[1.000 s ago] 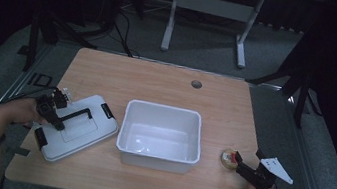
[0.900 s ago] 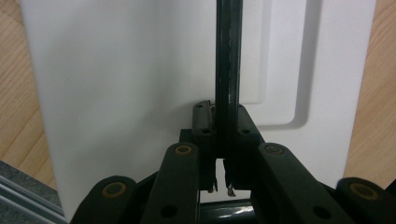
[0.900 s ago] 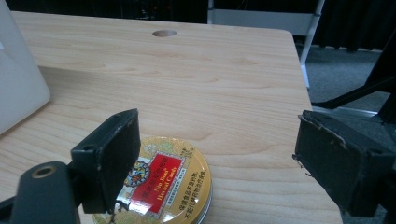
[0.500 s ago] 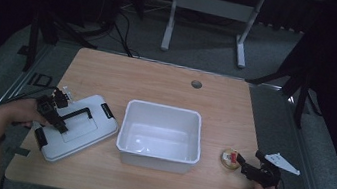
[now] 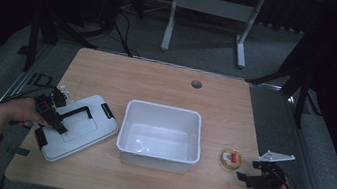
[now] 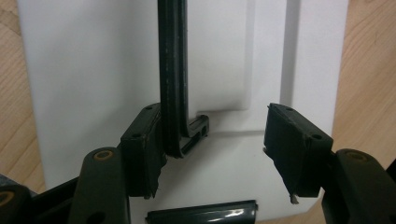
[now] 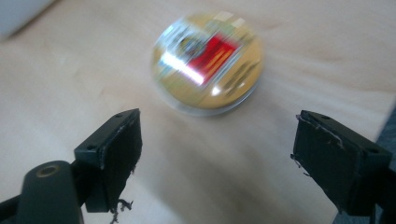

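On the wooden table (image 5: pixel 158 80), the left gripper (image 6: pixel 212 154) has just been opening off the white lid's (image 5: pixel 81 129) black handle (image 6: pixel 173 74). The right gripper (image 7: pixel 217 158) hangs wide apart near the round tin (image 7: pixel 208 60), beside the white tub (image 5: pixel 160 136). Next it must close in on the tin.

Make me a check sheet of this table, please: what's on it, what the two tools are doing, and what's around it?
Surface: light wooden table, small round hole near the far edge.
Job's things: flat white plastic lid with black handle; empty white rectangular plastic tub; small round yellow-and-red container.
Clutter: nothing seen.
Grippers: left tool over the lid, jaws just been opening, handle between them, one pad beside it; right tool open, short of the round container.
Cables: black cables on the floor behind the table.
Surroundings: grey floor, grey metal stand, dark room.
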Available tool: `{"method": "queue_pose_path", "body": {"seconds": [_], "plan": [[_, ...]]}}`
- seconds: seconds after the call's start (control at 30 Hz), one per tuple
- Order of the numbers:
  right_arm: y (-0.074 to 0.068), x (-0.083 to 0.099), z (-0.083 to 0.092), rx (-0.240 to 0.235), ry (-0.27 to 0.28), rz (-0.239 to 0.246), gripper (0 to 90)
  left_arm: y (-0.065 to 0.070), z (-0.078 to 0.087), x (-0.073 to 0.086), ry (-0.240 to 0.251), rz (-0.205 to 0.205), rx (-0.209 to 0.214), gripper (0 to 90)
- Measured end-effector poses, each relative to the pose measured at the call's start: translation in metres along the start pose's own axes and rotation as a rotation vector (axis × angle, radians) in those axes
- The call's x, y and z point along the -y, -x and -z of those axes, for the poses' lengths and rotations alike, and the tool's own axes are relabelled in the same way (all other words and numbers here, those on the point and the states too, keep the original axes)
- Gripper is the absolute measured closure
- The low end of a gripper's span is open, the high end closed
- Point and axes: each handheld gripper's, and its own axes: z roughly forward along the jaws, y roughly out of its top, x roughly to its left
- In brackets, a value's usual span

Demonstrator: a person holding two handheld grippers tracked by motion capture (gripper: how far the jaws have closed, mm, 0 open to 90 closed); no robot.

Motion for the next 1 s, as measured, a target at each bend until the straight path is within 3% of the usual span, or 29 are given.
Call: {"method": "queue_pose_path", "body": {"seconds": [0.07,0.1,0.2,0.4,0.57,0.6,0.77,0.8,0.83,0.87,1.0], "plan": [[-0.003,-0.002,0.001,-0.009,-0.056,0.041,13.6,0.0,0.001,0.0,0.001,0.001,0.001,38.8],[-0.003,-0.002,0.001,-0.009,-0.056,0.041,13.6,0.0,0.001,0.0,0.001,0.001,0.001,38.8],[-0.007,-0.004,-0.003,-0.026,-0.161,0.111,13.2,0.0,0.001,0.0,-0.013,-0.003,0.009,39.6],[-0.011,-0.009,-0.007,-0.047,-0.296,0.205,12.2,0.001,0.002,0.0,-0.016,-0.014,0.015,39.6],[-0.01,-0.016,-0.007,-0.03,-0.37,0.257,11.8,0.002,0.004,-0.001,-0.022,-0.022,0.012,39.7],[-0.011,-0.02,-0.007,-0.021,-0.405,0.297,11.8,0.002,0.004,-0.002,-0.027,-0.02,0.017,39.9],[-0.011,-0.028,-0.007,-0.012,-0.463,0.326,12.3,0.003,0.004,-0.002,-0.042,-0.021,0.01,39.9],[-0.011,-0.032,-0.007,-0.025,-0.502,0.329,13.7,0.003,0.003,-0.001,-0.047,-0.02,0.012,39.8],[-0.011,-0.032,-0.007,-0.025,-0.502,0.329,13.7,0.003,0.003,-0.001,-0.047,-0.02,0.012,39.8],[-0.011,-0.036,-0.006,-0.024,-0.545,0.356,15.1,0.004,0.004,-0.001,-0.054,-0.023,0.009,39.7],[-0.009,-0.043,-0.004,-0.019,-0.591,0.358,10.6,0.004,0.007,0.001,-0.057,-0.023,0.017,39.8]]}}
